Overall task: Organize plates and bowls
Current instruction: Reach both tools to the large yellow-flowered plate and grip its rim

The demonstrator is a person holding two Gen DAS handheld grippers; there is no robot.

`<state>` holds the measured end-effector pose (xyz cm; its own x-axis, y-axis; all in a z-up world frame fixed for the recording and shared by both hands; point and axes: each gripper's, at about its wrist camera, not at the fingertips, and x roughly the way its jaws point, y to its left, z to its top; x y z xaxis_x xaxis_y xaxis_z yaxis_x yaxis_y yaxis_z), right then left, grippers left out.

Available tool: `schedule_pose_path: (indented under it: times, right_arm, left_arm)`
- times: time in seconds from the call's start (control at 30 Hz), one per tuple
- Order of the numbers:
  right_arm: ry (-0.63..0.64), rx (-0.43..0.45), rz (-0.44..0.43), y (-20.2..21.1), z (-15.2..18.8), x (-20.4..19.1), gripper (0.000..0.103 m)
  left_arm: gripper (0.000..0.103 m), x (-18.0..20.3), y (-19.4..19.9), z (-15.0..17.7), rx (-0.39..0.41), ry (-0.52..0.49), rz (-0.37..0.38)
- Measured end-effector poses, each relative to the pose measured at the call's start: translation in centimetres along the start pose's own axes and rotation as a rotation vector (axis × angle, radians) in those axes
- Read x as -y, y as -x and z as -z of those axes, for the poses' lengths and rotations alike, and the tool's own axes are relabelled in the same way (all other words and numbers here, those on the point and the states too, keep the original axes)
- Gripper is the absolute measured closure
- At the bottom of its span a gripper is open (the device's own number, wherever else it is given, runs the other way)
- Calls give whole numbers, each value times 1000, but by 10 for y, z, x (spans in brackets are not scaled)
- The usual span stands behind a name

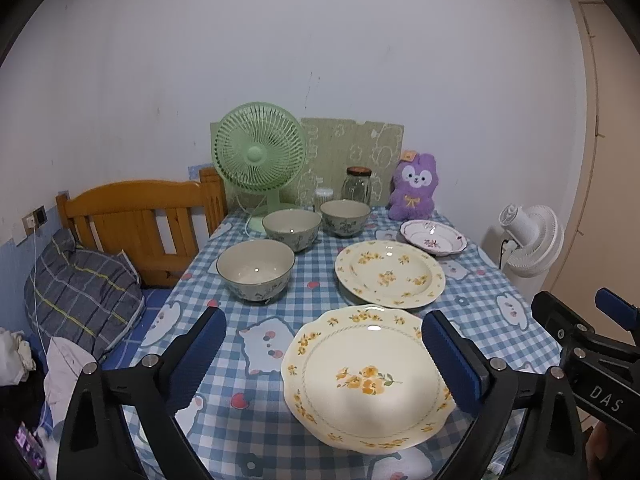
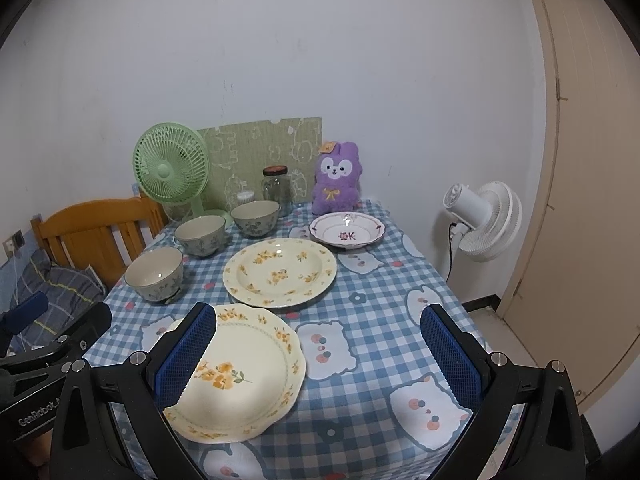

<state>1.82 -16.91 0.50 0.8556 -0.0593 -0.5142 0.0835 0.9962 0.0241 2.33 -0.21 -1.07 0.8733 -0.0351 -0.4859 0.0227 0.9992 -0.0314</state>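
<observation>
- Left gripper point(image 1: 324, 354) — gaped wide, held nothing, low in frame above the scalloped plate point(image 1: 368, 376).
- Right gripper point(image 2: 318, 354) — equally wide, empty, left pad point(image 2: 186, 354) overlapping that plate.
- Read "DAS", "GenRobot" on housings.

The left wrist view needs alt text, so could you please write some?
Open left hand-held gripper hovers above a checked tablecloth with three plates on the right and three bowls on the left; a green fan stands behind.
</observation>
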Motion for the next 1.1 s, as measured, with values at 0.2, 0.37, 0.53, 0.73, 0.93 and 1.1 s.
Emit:
schedule_pose_path:
  times: [0.2, 0.37, 0.53, 0.73, 0.93, 1.1]
  right_arm:
    - [-3, -64, -5, -28, 1, -4, 7]
    - [11, -131, -22, -56, 8, -12, 9]
    - [27, -203, -34, -85, 21, -18, 12]
    - [37, -293, -34, -120, 39, -21, 13]
    - [49, -362, -40, -147, 54, -25, 14]
    - [53, -415, -41, -163, 63, -28, 16]
  left_arm:
    - [9, -4, -23, 3, -52, 2, 15]
    - [16, -5, -48, 8, -109, -1, 11]
    - [18, -6, -76, 22, -183, -5, 5]
    - [20, -11, -105, 37, -261, -8, -6]
    - [21, -16, -129, 55, -339, -8, -33]
    - [24, -16, -144, 64, -386, -24, -53]
